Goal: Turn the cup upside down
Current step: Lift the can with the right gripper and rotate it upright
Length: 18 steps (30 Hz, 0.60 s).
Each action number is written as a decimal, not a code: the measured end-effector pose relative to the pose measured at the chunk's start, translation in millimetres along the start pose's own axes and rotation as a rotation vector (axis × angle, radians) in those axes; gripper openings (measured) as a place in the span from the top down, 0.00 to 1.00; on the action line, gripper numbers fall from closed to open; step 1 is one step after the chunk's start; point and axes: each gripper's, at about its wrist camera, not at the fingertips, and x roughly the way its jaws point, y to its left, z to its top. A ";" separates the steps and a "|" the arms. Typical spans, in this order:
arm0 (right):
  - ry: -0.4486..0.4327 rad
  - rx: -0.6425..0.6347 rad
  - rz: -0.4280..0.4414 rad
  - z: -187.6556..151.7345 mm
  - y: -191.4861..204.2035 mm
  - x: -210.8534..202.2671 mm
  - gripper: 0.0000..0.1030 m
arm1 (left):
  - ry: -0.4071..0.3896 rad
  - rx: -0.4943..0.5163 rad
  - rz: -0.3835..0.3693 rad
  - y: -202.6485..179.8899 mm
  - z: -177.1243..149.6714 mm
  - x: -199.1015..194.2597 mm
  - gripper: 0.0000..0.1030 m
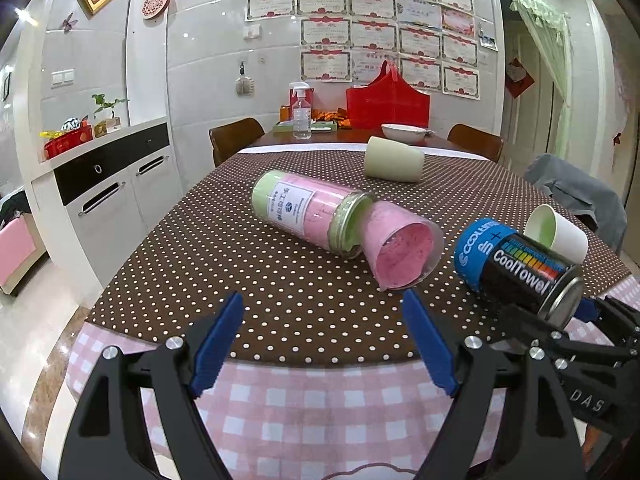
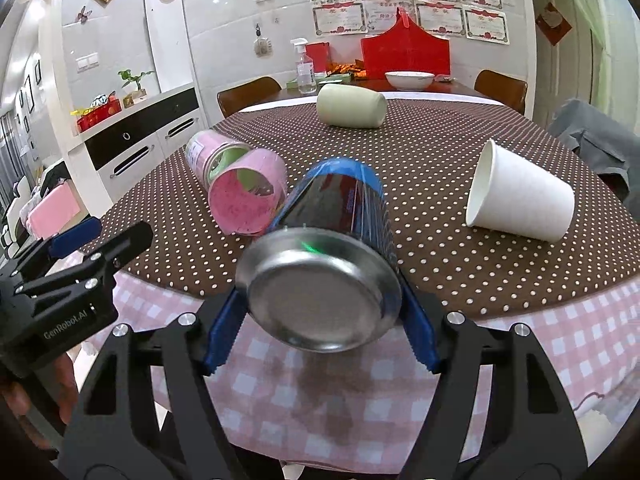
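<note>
My right gripper (image 2: pixel 322 312) is shut on a black and blue CoolTowel can (image 2: pixel 332 248), held tilted above the table's near edge with its metal base toward the camera; the can also shows in the left wrist view (image 1: pixel 520 268). My left gripper (image 1: pixel 324 340) is open and empty above the near table edge, left of the can. A white paper cup (image 2: pixel 520 204) lies on its side to the right. A pale green cup (image 2: pixel 352 110) lies on its side farther back. A pink cup (image 2: pixel 248 196) lies on its side against a pink and green jar (image 1: pixel 296 208).
The table has a brown dotted cloth (image 1: pixel 224 248) over a pink checked cloth (image 1: pixel 300 400). A spray bottle (image 1: pixel 301 112), a red bag (image 1: pixel 388 102) and a white bowl (image 1: pixel 404 132) stand at the far end. Chairs surround the table; cabinets (image 1: pixel 108 200) stand left.
</note>
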 end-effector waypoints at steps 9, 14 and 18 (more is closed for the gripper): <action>0.005 -0.013 0.001 -0.8 0.3 -1.3 0.32 | -0.002 0.003 -0.008 -3.9 1.1 -1.2 0.22; 0.016 -0.009 0.000 -8.9 2.5 4.5 0.32 | 0.000 0.000 -0.005 -2.8 1.4 -1.1 0.22; 0.031 -0.011 -0.005 -11.3 2.0 9.6 0.32 | 0.003 -0.001 -0.008 -3.4 1.5 -0.3 0.22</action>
